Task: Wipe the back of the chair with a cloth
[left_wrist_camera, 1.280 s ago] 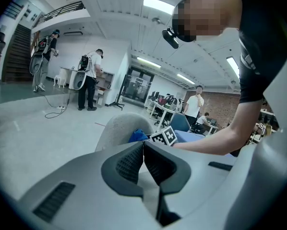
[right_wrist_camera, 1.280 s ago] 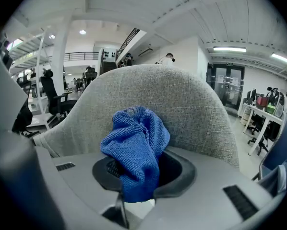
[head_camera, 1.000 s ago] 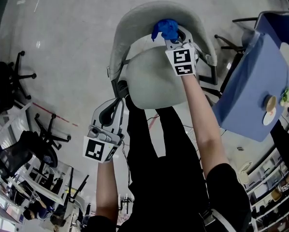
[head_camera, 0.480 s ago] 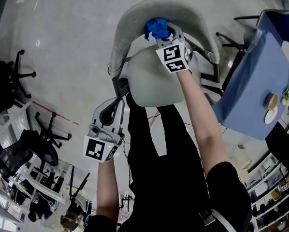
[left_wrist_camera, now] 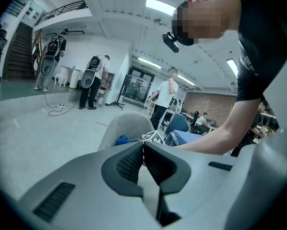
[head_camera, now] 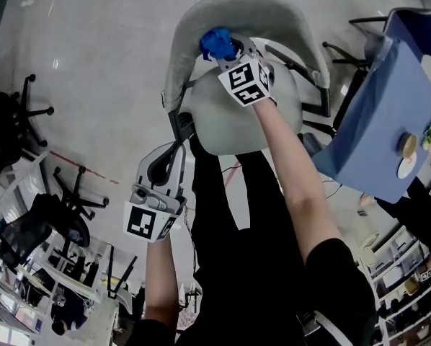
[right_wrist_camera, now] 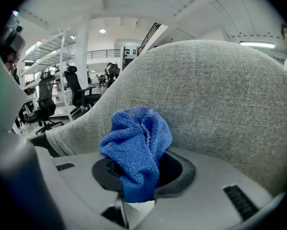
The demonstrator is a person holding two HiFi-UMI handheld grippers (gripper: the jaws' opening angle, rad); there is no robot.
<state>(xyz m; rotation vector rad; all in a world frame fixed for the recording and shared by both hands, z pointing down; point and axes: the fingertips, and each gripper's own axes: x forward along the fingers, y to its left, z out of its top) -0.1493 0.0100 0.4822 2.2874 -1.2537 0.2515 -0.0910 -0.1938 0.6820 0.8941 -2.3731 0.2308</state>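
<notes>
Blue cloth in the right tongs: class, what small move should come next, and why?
Probably slide the right tongs sideways along the chair back with the blue cloth pressed on. The tongs are shut on the bunched cloth, which appears to sit against the grey fabric at one spot, with plenty of bare fabric showing beside it.

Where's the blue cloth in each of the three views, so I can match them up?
Head view: blue cloth at top centre, against the grey chair backrest.
Left gripper view: small blue patch left of centre, beside the backrest.
Right gripper view: cloth at centre, bunched between the jaws, backrest filling the frame behind.
Shared landmark: the grey chair backrest.
</notes>
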